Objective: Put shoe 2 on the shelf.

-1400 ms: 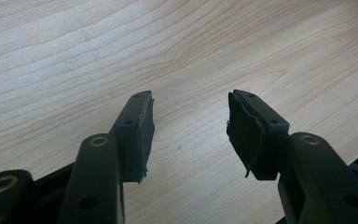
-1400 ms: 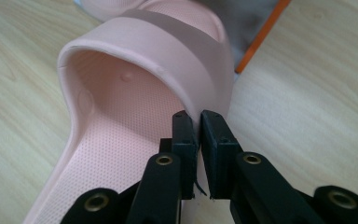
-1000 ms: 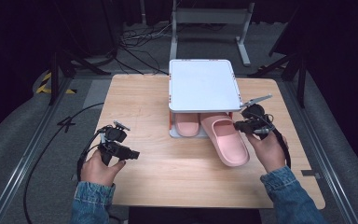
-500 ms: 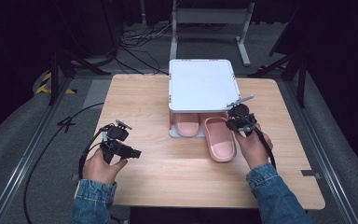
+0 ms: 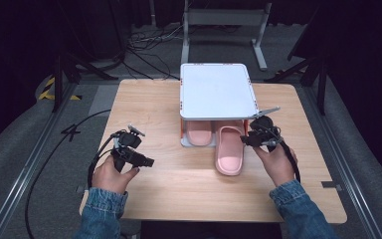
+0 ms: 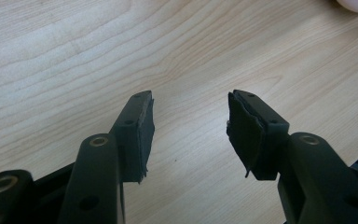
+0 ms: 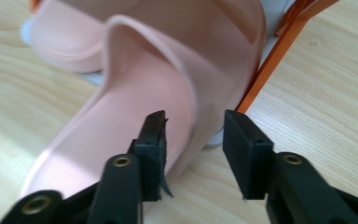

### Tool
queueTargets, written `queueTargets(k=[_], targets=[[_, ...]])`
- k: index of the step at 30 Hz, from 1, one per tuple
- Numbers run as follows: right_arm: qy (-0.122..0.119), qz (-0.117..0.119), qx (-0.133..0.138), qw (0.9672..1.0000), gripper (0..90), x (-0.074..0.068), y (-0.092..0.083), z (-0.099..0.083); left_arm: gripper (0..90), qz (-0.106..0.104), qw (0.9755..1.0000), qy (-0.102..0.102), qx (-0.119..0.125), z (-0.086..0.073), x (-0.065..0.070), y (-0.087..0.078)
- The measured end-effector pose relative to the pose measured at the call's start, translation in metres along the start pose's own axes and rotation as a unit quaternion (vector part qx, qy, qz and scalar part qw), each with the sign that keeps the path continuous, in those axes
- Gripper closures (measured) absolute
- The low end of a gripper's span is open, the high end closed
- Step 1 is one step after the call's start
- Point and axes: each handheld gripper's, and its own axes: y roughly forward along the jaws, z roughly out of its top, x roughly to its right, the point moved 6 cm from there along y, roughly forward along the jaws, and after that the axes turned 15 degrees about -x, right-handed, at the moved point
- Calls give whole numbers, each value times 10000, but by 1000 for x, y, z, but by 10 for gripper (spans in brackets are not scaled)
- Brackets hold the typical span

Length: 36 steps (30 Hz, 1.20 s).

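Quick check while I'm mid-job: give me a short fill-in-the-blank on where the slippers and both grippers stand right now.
1. The two slippers are ____ in colour.
2. The right slipper sticks out from under the white rack farther than the ____ slipper.
3. The right gripper, whose jaws have just been opening, has the slipper's ____ edge between them.
4. The left gripper stands open above bare ____.

Missing words: pink; left; right; table

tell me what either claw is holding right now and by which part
Nothing. The right claw has just been opening, its jaws straddling the side edge of the pink slipper without pressing it. The left claw is open over the table.
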Motion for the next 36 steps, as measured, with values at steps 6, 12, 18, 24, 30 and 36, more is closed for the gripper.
queueTargets(k=[6,12,18,24,30,36], targets=[[-269,227,8,9994,595,-20,-21,-21,503,-27,9999,114,-6,8,5,0],[-536,331,-390,9973,599,-44,-20,-48,502,-70,9998,205,-17,17,9,0],[-697,719,-958,9903,651,-71,-10,-68,502,-67,9996,282,-26,23,12,1],[-945,815,-1476,9812,697,-88,10,-78,503,-66,9994,334,-49,24,12,2],[-720,920,-1746,9777,689,-87,28,-79,503,-48,9996,279,-38,21,11,2],[-528,1042,-1753,9776,728,-82,33,-72,503,-40,9998,208,-28,15,9,2]])
